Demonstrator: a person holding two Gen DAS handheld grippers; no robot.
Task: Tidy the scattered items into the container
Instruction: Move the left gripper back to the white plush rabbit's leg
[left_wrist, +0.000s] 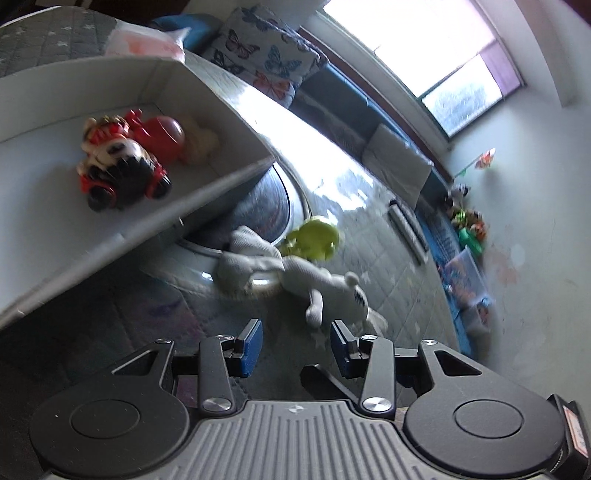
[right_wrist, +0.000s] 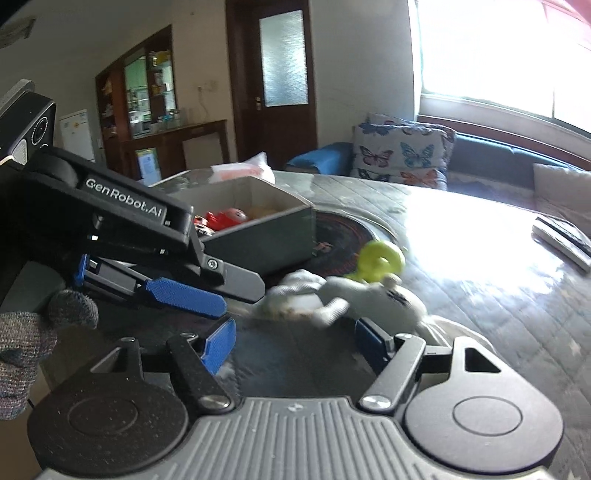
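Observation:
A white plush toy (left_wrist: 295, 273) lies on the quilted table, with a lime-green plastic toy (left_wrist: 314, 240) just behind it. Both show in the right wrist view: plush (right_wrist: 362, 295), green toy (right_wrist: 380, 260). A grey cardboard box (left_wrist: 129, 236) stands to the left and holds a red toy vehicle (left_wrist: 122, 162) and a red ball (left_wrist: 166, 134). My left gripper (left_wrist: 296, 334) is open and empty, just short of the plush. My right gripper (right_wrist: 295, 338) is open and empty, close in front of the plush. The left gripper (right_wrist: 207, 301) reaches in from the left there.
A round dark hotplate (left_wrist: 266, 199) is set in the table beside the box (right_wrist: 266, 236). A remote control (left_wrist: 408, 232) lies further out on the table. A butterfly-print cushion (right_wrist: 402, 155) and a bench stand behind. A white bag (left_wrist: 147, 40) lies behind the box.

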